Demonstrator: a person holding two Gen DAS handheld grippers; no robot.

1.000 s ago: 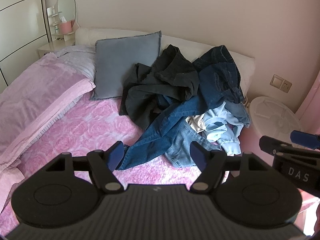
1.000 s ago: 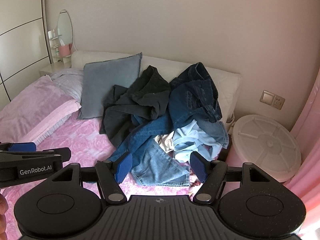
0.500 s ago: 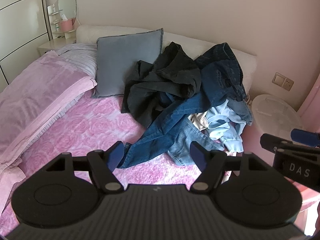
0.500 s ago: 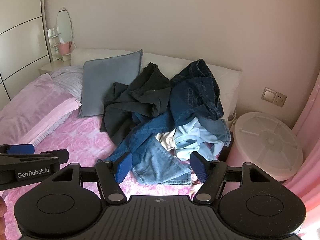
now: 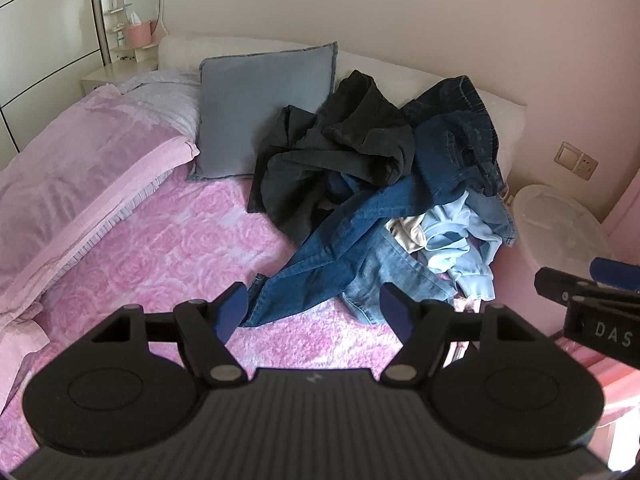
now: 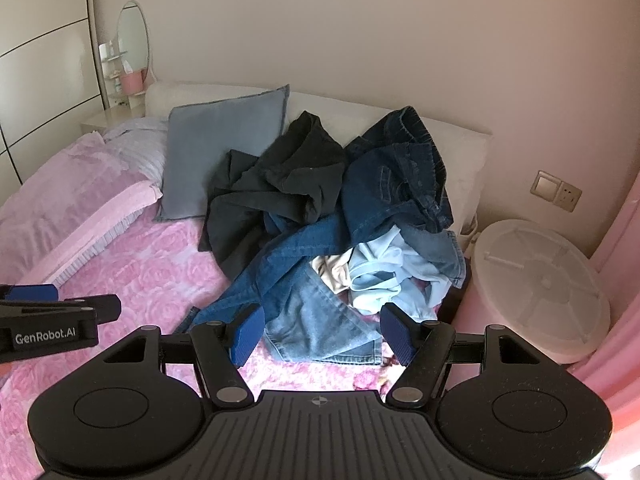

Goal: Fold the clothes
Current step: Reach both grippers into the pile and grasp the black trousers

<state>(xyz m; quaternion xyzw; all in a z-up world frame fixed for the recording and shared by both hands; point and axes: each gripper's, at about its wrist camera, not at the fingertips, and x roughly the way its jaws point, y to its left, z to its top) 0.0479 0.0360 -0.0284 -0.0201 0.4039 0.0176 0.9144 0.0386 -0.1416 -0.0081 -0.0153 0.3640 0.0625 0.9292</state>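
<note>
Both grippers hover above the pink bed (image 5: 168, 248), holding nothing. The left gripper (image 5: 314, 312) fills the bottom of its view with jaws spread wide, and the right gripper (image 6: 322, 334) is likewise wide open at the bottom of its own frame. The pile of clothes (image 5: 384, 200) sits in the centre right of the left view, heaped against the white headboard (image 5: 256, 46): a black garment (image 5: 332, 152) on top left, dark jeans (image 5: 456, 136) at the upper right, a lighter denim leg (image 6: 316, 312) trailing toward the lower centre, and a pale blue piece (image 6: 380, 276), perhaps a sweatshirt. A grey pillow (image 6: 224, 156) leans just left of the pile, and a white round bin (image 6: 540, 280) stands at the right edge.
</note>
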